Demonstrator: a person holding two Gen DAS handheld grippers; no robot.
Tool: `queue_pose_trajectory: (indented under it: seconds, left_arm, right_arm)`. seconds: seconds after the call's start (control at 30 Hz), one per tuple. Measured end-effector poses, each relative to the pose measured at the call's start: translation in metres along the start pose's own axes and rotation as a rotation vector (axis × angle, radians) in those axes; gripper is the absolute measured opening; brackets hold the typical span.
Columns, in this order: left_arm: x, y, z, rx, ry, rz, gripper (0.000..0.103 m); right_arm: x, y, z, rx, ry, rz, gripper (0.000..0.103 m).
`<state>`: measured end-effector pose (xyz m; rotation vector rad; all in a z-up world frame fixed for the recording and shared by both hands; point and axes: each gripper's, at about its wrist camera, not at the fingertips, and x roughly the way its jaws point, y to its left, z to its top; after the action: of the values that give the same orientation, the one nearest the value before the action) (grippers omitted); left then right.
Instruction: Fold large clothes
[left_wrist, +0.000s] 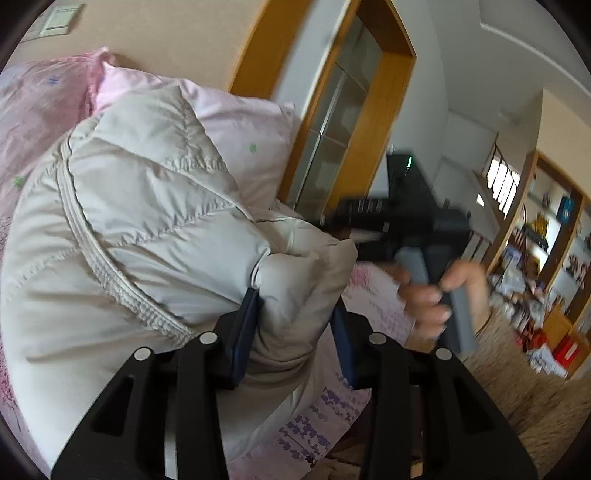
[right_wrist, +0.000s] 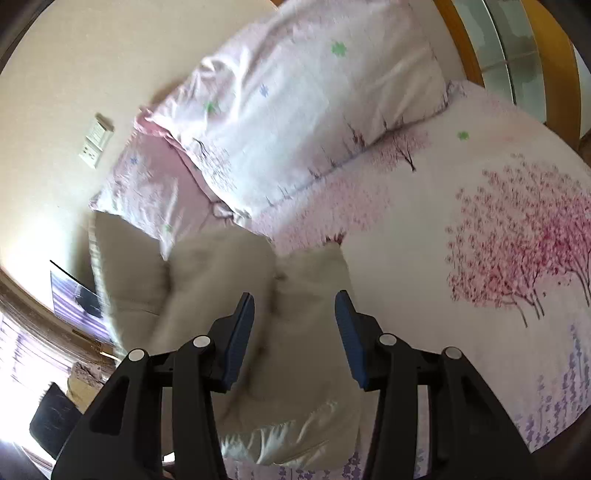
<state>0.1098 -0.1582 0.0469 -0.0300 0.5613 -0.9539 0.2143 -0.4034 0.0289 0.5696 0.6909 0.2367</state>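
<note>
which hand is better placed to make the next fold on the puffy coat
Left, probably. The left tongs have a bunched fold of the cream coat pinched between the pads. The right tongs stand open above the coat on the floral bedsheet, gripping nothing.

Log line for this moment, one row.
stage: folding | left gripper: shut on jacket | right gripper: open, jacket between pads, not pinched | jacket: bunched on bed beside pillow
</note>
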Motion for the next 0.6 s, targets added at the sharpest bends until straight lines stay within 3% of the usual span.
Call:
queue_pose_trajectory:
  seconds: [0.07,0.13,0.23,0.3,0.53,0.57,0.6]
  left_arm:
    - [0.013,-0.007,-0.004,0.031,0.021,0.012,0.041]
    - [0.023,-0.011,-0.005,0.046,0.039,0.017,0.044]
    - [0.039,-0.016,-0.007,0.069,0.063,0.025,0.047]
    - [0.049,-0.02,-0.009,0.078,0.081,0.025,0.047]
    - [0.073,-0.027,-0.011,0.099,0.127,0.013,0.05]
    - [0.075,-0.029,-0.012,0.107,0.132,0.016,0.05]
    - [0.077,-0.029,-0.013,0.114,0.136,0.02,0.05]
  right_arm:
    - [-0.009,0.006,0.006,-0.028,-0.022,0.033,0.048]
    - [-0.012,0.017,0.01,-0.063,-0.02,0.077,0.06]
    - [-0.01,0.039,0.014,-0.135,0.026,0.156,0.069]
    - [-0.002,0.055,0.015,-0.177,0.078,0.194,0.071]
    - [0.036,0.073,0.025,-0.23,0.199,0.133,0.07]
    - [0.043,0.071,0.026,-0.224,0.227,0.128,0.068]
    - [0.045,0.07,0.024,-0.218,0.24,0.126,0.053]
